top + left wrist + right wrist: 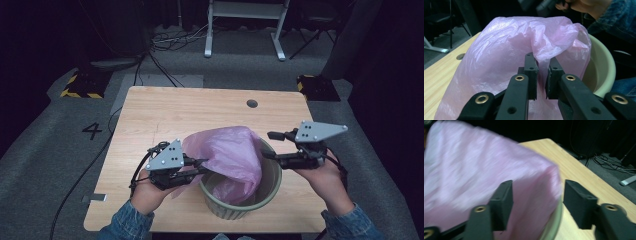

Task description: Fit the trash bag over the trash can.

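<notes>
A light wooden table [165, 107] carries a round pale green ribbed plastic bin [260, 196] near its front edge. A thin pink plastic bag [227, 150] rises puffed out of the bin and drapes over its rim on the left side. The left gripper [204, 167] pinches a fold of the bag between its nearly closed jaws, beside the left rim. The right gripper [268, 145] stands at the right rim, its jaws spread apart, and the bag's corner and the rim lie between them without pressure.

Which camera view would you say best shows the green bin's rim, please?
The high view: the green bin shows its rim nearly whole. The left gripper view catches one curved side; the right gripper view, a blurred sliver.
</notes>
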`<control>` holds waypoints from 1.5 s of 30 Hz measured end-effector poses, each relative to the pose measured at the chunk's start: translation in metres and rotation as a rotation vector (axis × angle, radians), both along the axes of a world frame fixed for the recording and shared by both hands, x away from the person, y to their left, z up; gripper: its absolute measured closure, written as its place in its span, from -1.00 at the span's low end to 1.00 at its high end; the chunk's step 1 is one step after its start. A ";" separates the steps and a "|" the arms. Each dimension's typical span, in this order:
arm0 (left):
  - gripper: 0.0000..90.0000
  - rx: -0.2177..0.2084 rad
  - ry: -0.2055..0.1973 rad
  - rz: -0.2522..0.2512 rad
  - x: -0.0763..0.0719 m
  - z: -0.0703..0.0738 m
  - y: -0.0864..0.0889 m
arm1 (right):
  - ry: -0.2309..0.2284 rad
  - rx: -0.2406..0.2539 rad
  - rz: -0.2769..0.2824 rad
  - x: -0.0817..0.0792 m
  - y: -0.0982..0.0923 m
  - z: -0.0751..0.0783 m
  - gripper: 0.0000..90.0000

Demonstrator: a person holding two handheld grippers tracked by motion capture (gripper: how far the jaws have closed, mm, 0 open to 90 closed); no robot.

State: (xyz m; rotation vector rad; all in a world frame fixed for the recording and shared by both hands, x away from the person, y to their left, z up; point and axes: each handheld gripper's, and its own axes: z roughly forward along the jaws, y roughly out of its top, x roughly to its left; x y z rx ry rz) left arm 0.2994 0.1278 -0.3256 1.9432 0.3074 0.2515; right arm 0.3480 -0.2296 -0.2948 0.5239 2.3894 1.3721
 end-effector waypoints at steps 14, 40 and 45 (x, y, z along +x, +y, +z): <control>0.82 0.009 0.041 0.059 0.009 -0.012 0.016 | 0.059 -0.080 0.024 0.055 0.045 -0.020 0.56; 0.81 0.036 0.025 0.031 -0.004 -0.010 0.001 | 0.157 -0.257 0.254 -0.046 0.036 -0.023 1.00; 0.82 0.026 0.038 0.050 -0.003 -0.013 0.005 | 0.168 -0.205 0.214 -0.046 0.032 -0.024 0.52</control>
